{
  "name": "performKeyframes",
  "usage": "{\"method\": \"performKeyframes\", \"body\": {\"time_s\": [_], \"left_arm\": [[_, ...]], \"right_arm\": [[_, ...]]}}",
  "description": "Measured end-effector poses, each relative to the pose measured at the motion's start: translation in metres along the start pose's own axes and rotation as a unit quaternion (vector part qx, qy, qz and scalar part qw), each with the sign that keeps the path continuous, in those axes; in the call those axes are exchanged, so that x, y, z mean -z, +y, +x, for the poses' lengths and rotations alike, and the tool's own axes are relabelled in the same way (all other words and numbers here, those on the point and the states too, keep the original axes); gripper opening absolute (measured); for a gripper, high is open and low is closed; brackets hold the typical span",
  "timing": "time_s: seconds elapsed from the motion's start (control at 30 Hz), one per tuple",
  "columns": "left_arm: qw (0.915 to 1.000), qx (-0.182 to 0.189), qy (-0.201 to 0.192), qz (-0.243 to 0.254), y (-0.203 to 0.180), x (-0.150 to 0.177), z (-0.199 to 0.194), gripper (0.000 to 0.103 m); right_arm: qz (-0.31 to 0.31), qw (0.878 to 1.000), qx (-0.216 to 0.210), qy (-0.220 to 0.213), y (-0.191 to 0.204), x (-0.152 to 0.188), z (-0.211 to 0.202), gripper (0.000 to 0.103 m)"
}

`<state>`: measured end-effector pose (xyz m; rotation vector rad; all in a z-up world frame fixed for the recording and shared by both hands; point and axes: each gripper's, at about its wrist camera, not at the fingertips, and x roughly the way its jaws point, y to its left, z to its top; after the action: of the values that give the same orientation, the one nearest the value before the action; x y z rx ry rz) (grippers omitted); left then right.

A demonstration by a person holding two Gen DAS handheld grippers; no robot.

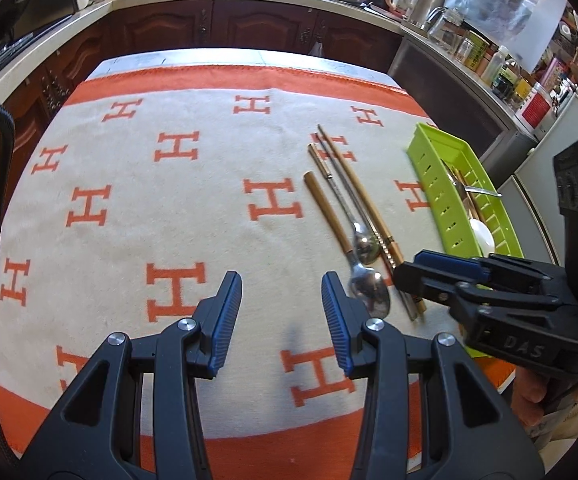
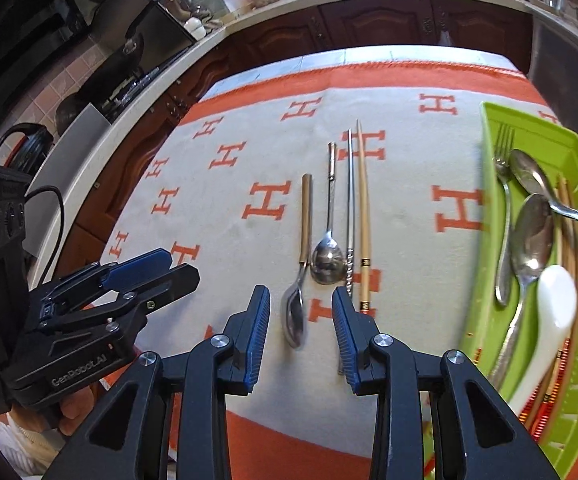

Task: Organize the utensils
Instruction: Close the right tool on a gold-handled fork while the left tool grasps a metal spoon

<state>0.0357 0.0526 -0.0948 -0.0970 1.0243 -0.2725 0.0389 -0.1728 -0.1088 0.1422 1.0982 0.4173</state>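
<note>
Next pickup under way: right gripper [image 2: 301,320], jaws spread and empty, hovers over the gold-handled spoon [image 2: 295,312] on the desk; left gripper [image 1: 281,320] spread, idle; next, lower, pinch, carry to green tray [image 2: 489,184].

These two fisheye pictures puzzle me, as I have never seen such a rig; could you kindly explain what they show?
A person holds a two-finger clamp tool in each hand, and each tool carries a camera that looks along its blue-padded fingers. One picture is from the left gripper, the other from the right gripper. Both stand open and hold nothing. On the cloth with orange H marks lie two spoons and two chopsticks, side by side. To the right a green tray already holds a fork, spoons, a white spoon and chopsticks.
</note>
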Motion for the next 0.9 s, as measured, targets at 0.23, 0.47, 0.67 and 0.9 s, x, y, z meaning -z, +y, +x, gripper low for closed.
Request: {"method": "performKeyframes", "body": {"time_s": [0.23, 0.47, 0.67, 0.9], "left_arm": [[0.9998, 0.004, -0.001, -0.021, 0.021, 0.001, 0.003, 0.038], [0.9995, 0.010, -0.004, -0.031, 0.030, 0.001, 0.004, 0.038], [0.9995, 0.016, -0.003, -0.028, 0.026, 0.000, 0.006, 0.038], [0.9992, 0.035, -0.001, -0.019, 0.014, -0.007, 0.007, 0.038]], "right_arm": [[-0.007, 0.999, 0.019, 0.031, 0.009, -0.010, 0.037, 0.032], [-0.023, 0.998, 0.033, 0.048, 0.016, -0.006, 0.057, 0.015], [-0.028, 0.998, 0.019, 0.047, 0.022, 0.000, 0.057, 0.006], [-0.006, 1.000, -0.005, 0.026, 0.013, 0.000, 0.034, 0.005]]}}
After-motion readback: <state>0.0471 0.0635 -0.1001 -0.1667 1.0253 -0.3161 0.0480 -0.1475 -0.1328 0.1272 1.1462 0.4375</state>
